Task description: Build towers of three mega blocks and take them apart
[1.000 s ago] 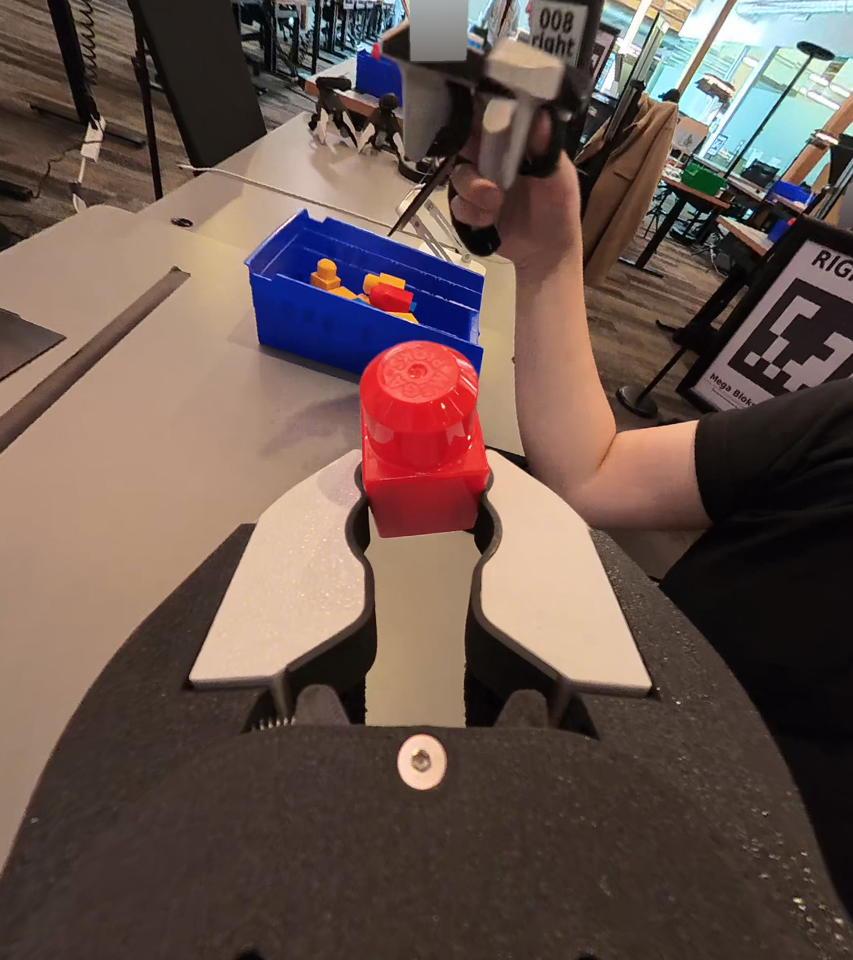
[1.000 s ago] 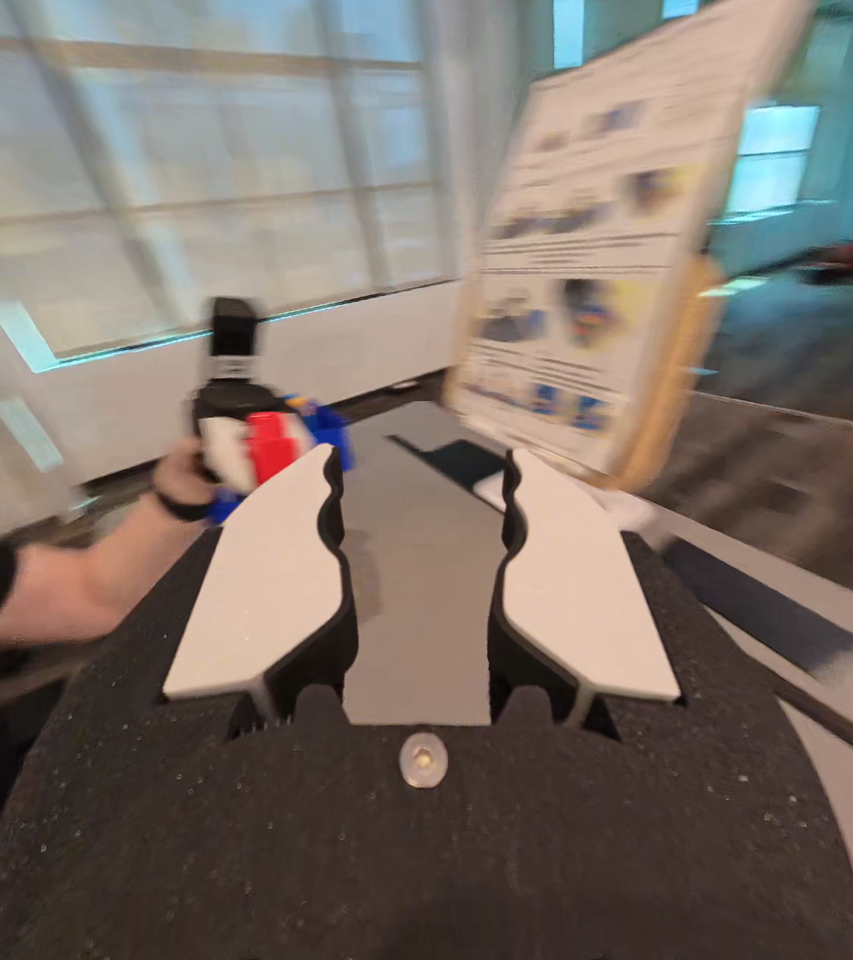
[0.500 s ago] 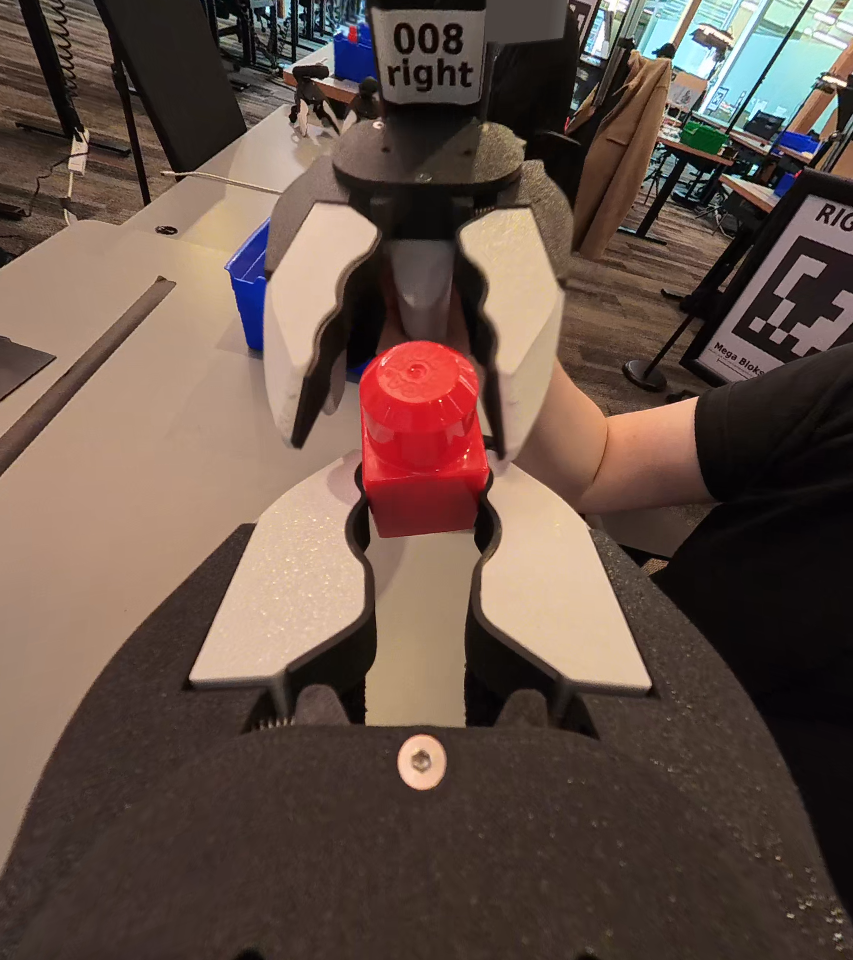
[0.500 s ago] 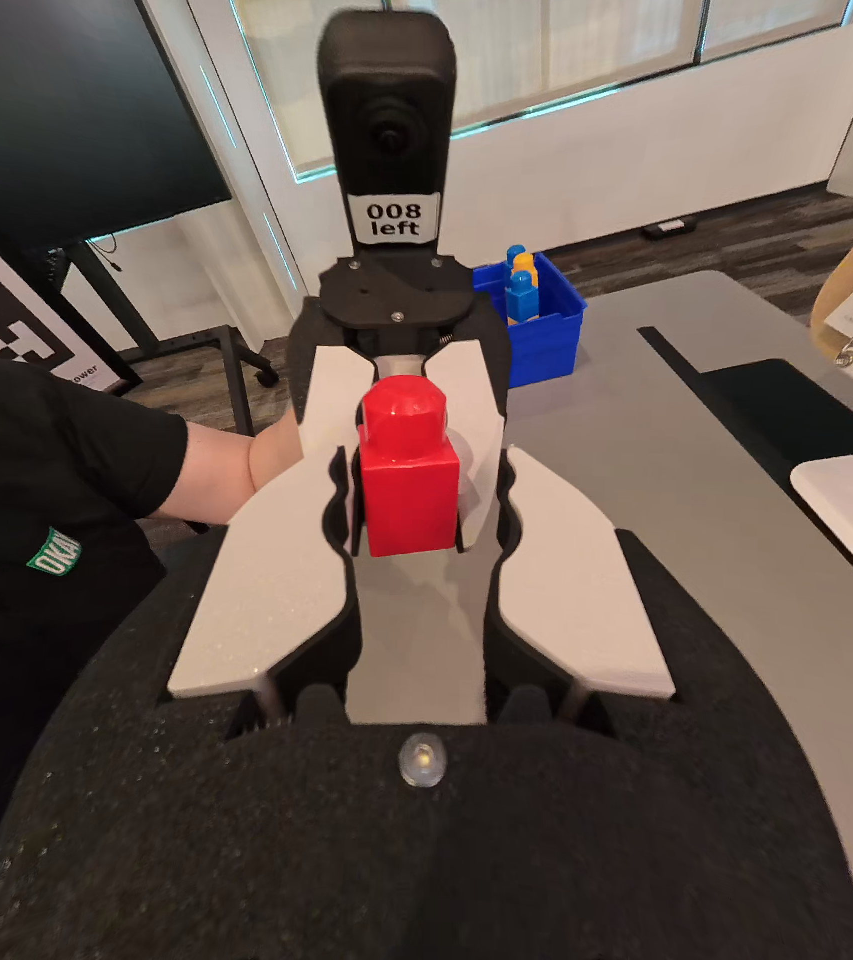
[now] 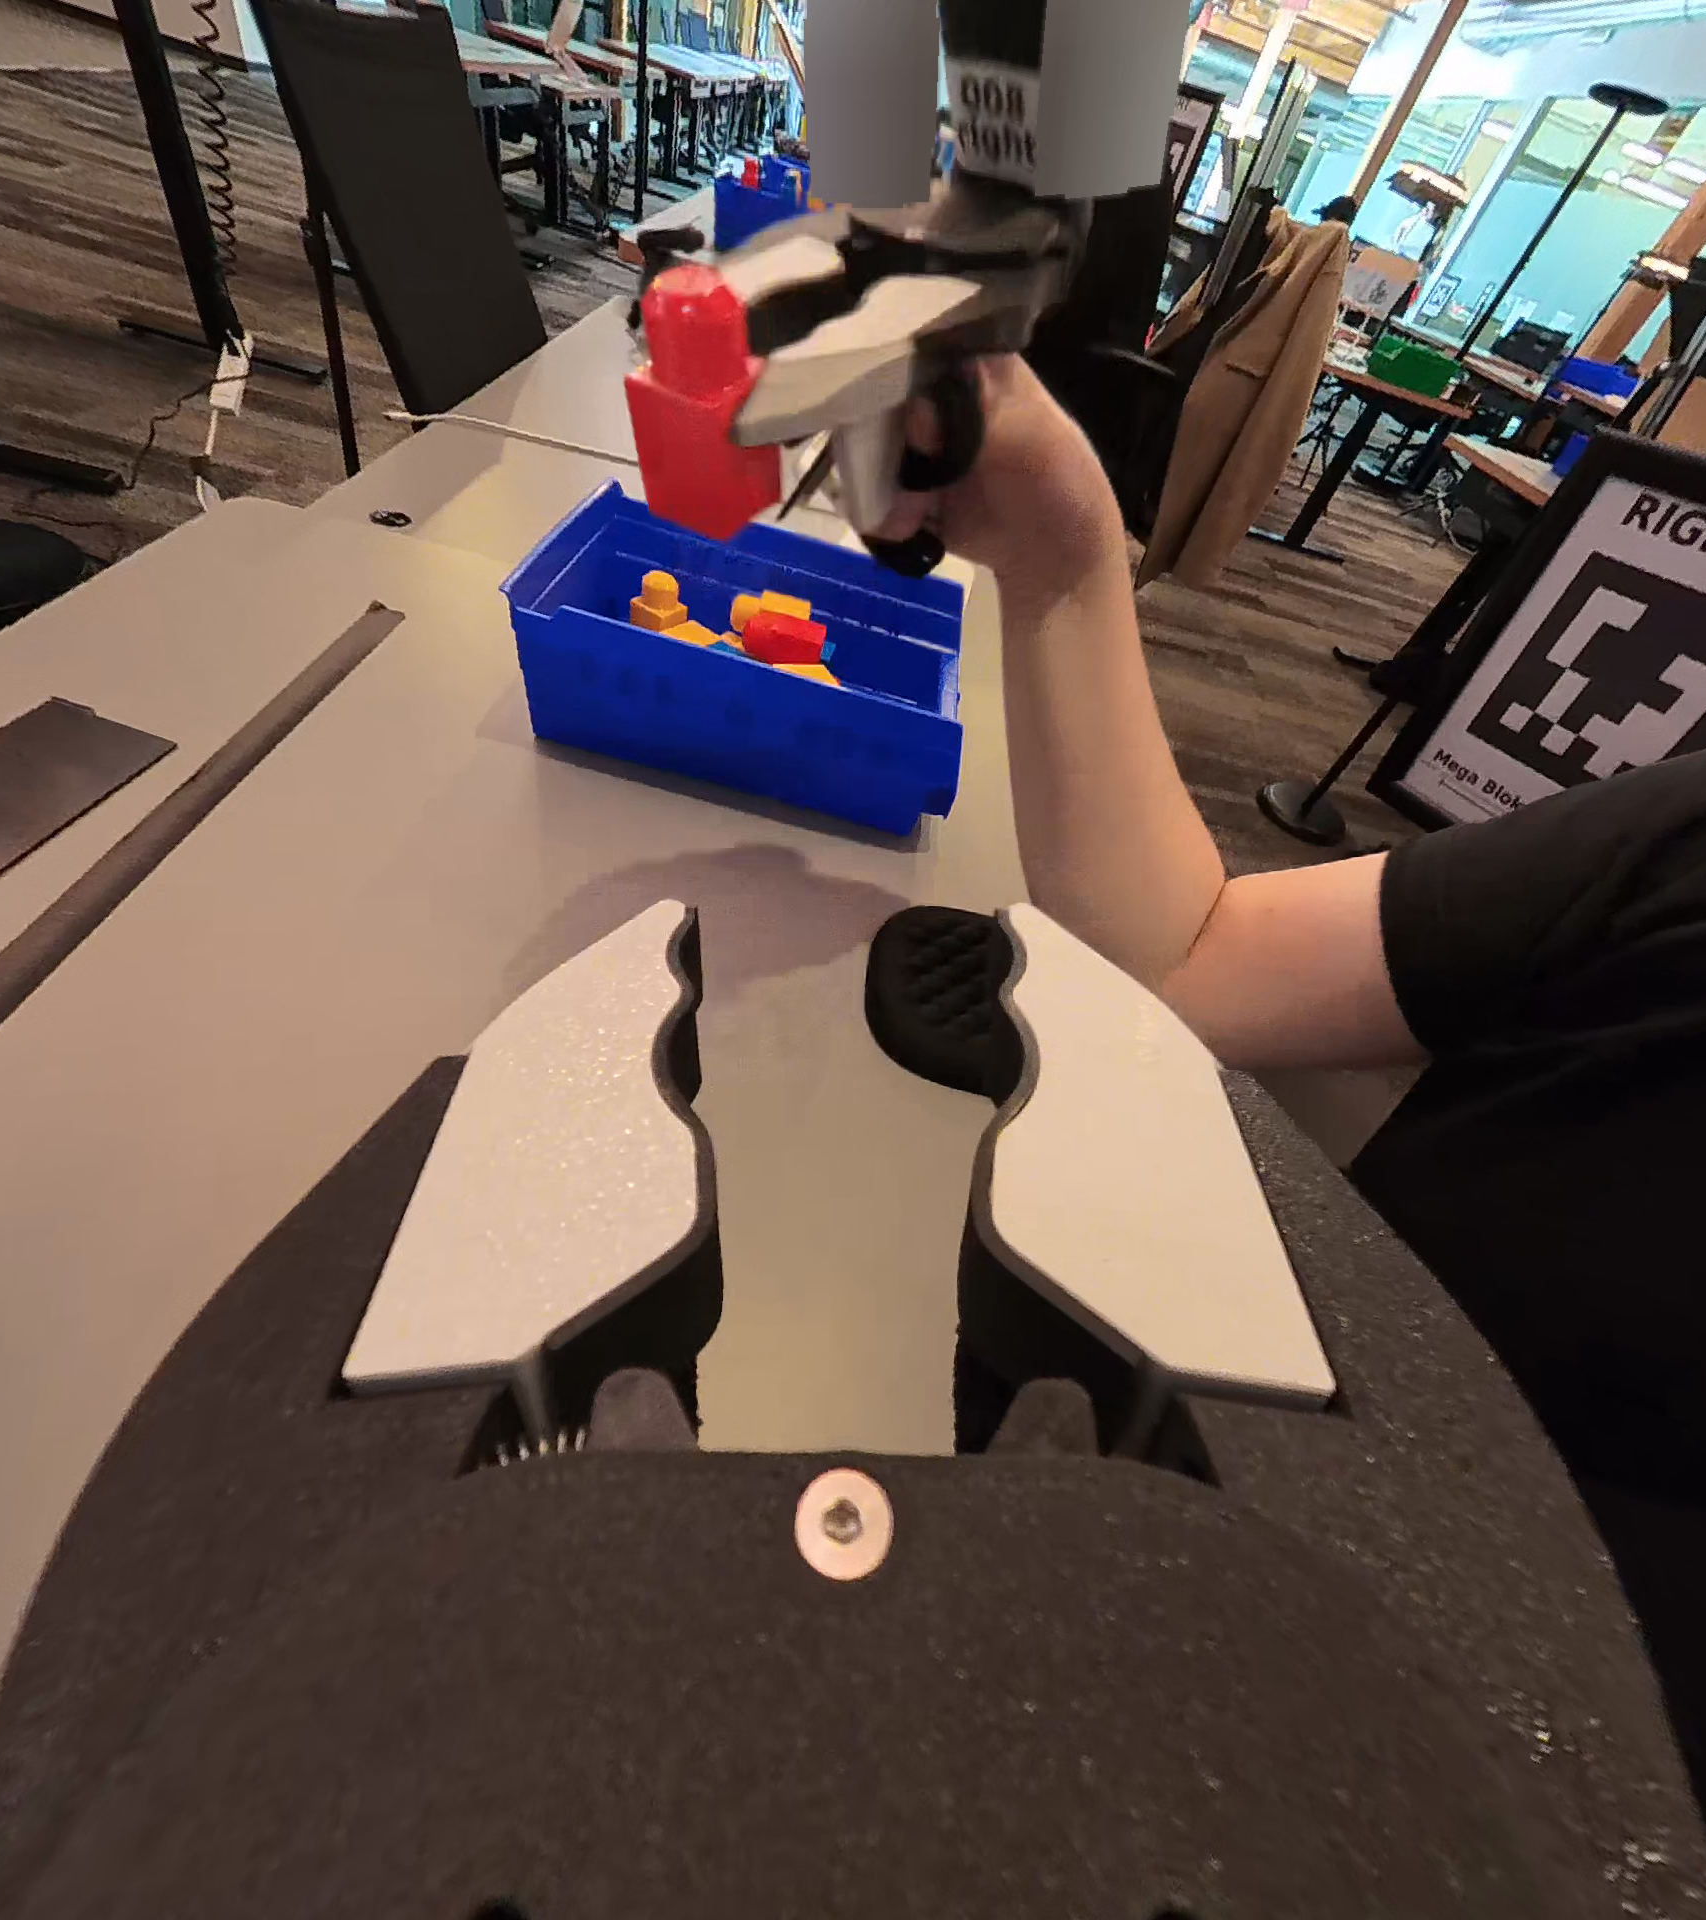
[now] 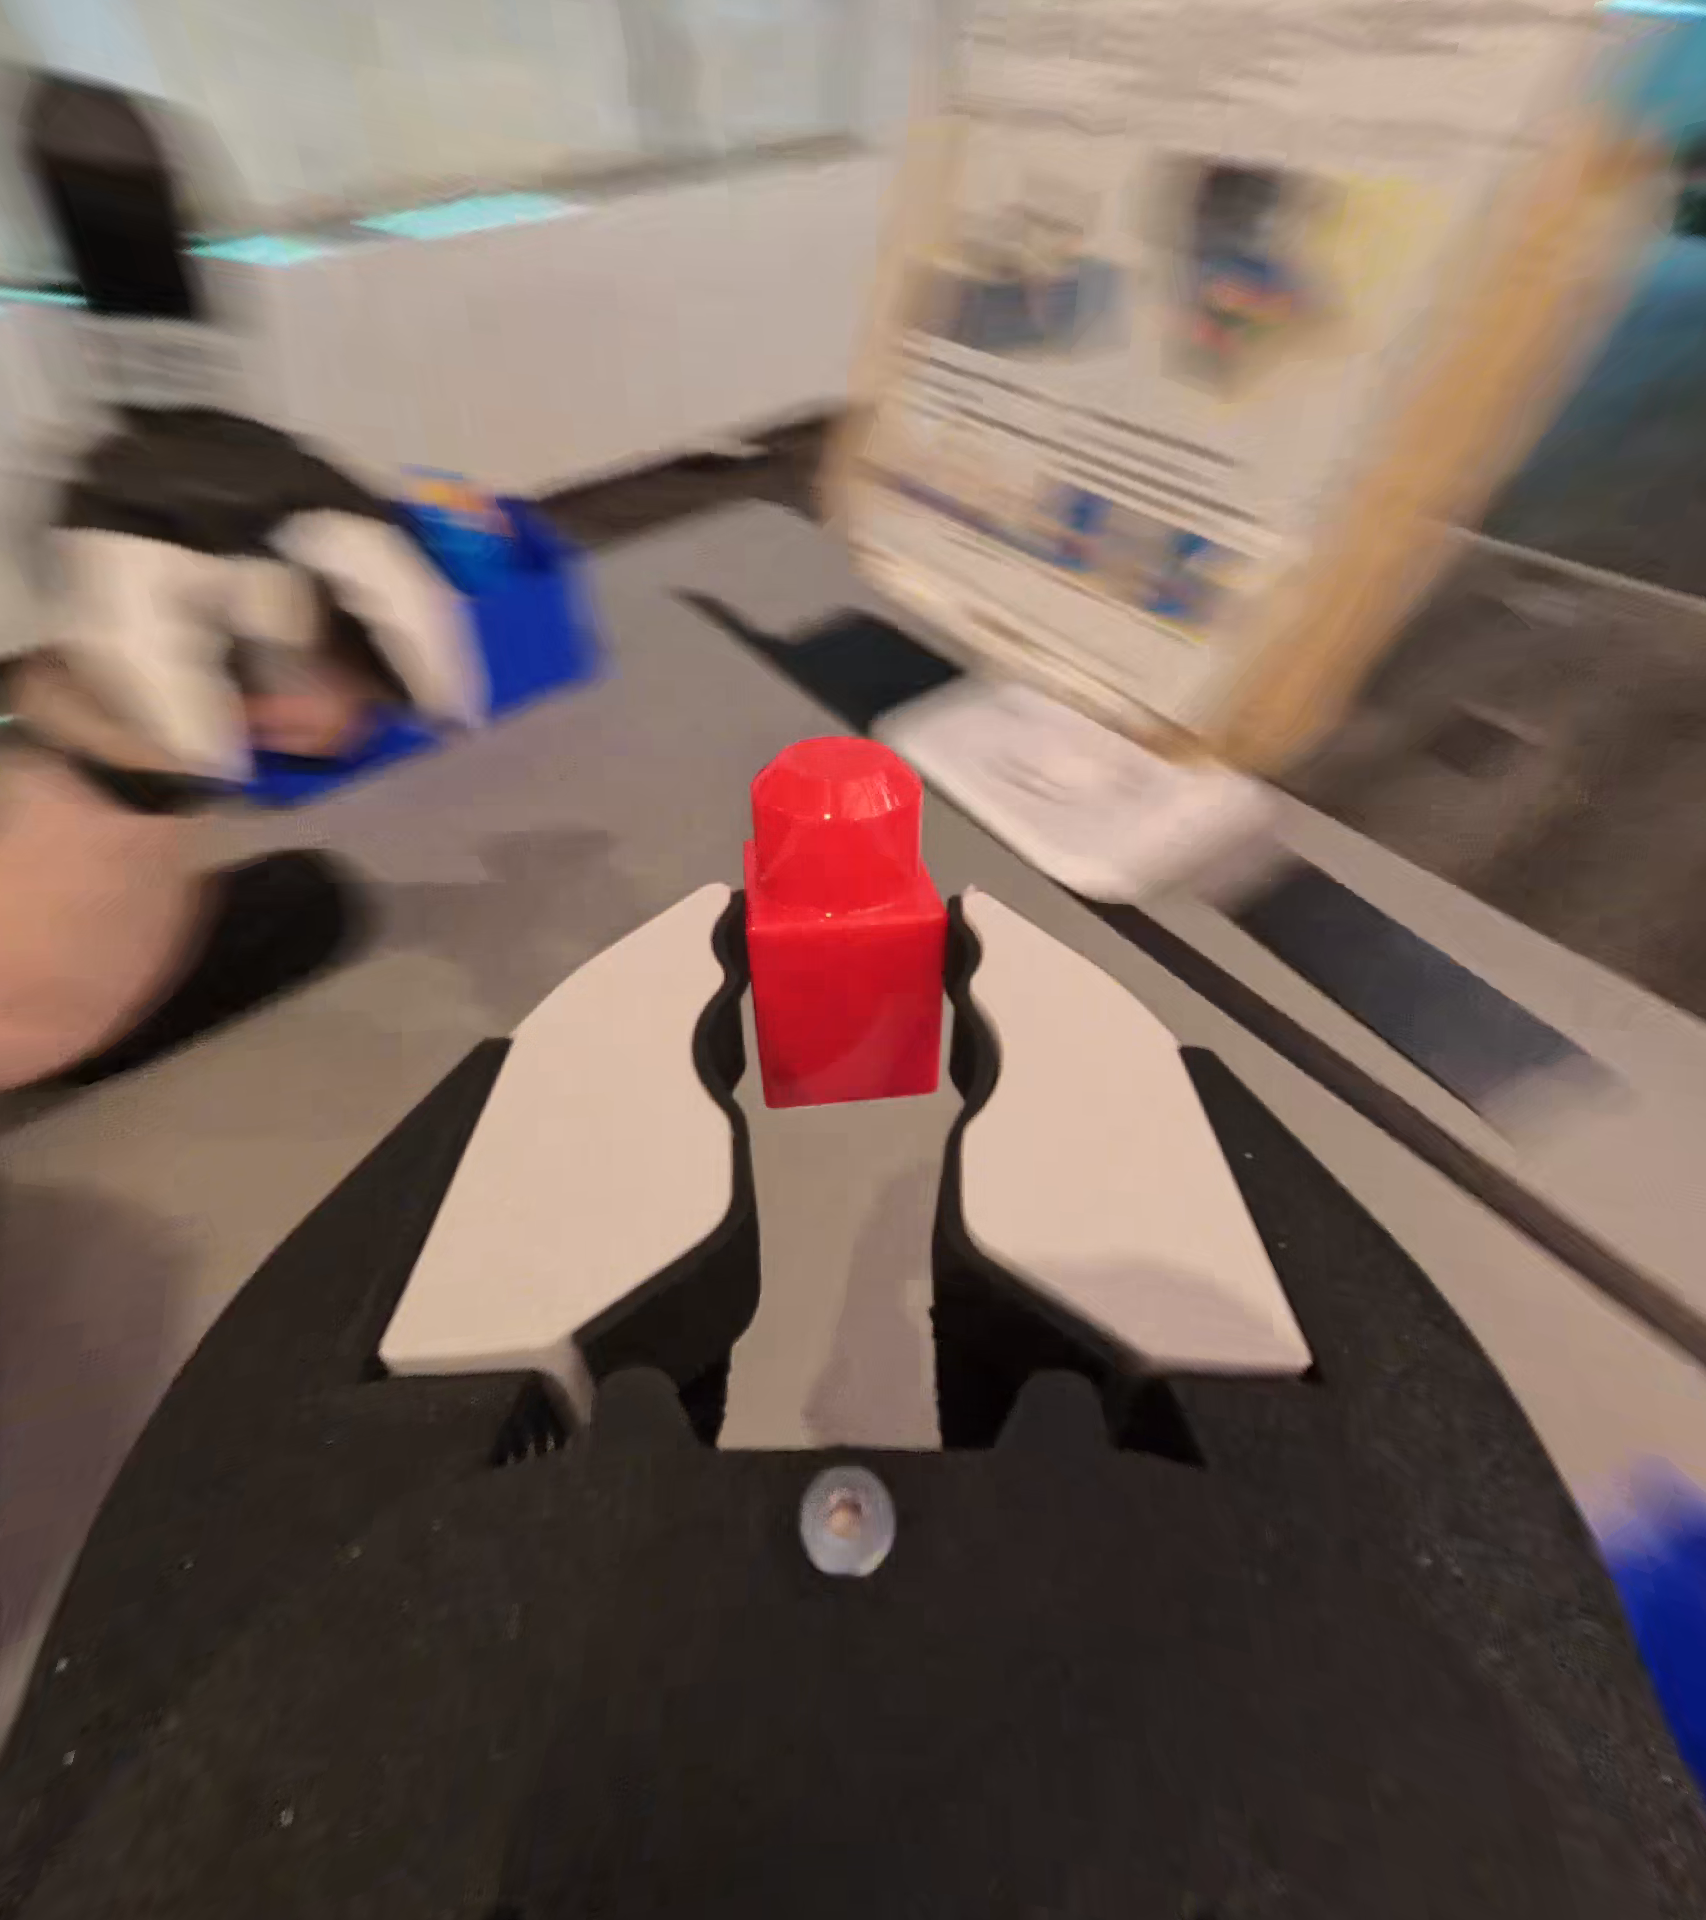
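Observation:
My right gripper (image 6: 844,914) is shut on a red single-stud block (image 6: 841,961), stud up, between its fingertips. In the left wrist view that same red block (image 5: 698,416) hangs in the right gripper (image 5: 776,364) above a blue bin (image 5: 735,717). The bin holds several orange, yellow and red blocks (image 5: 776,636). My left gripper (image 5: 841,925) is open and empty, low over the grey table (image 5: 257,987), in front of the bin. The left gripper also shows blurred at the left of the right wrist view (image 6: 257,634).
A second blue bin (image 6: 527,613) with blocks sits behind the left gripper in the right wrist view. A leaning poster board (image 6: 1192,395) and a white tray (image 6: 1067,790) stand to the right. A black sign (image 5: 1638,665) stands past the table's right edge.
The red block passed from my left gripper to my right one. My left gripper opened and is empty. My right gripper closed on the block and carried it up over the blue bin.

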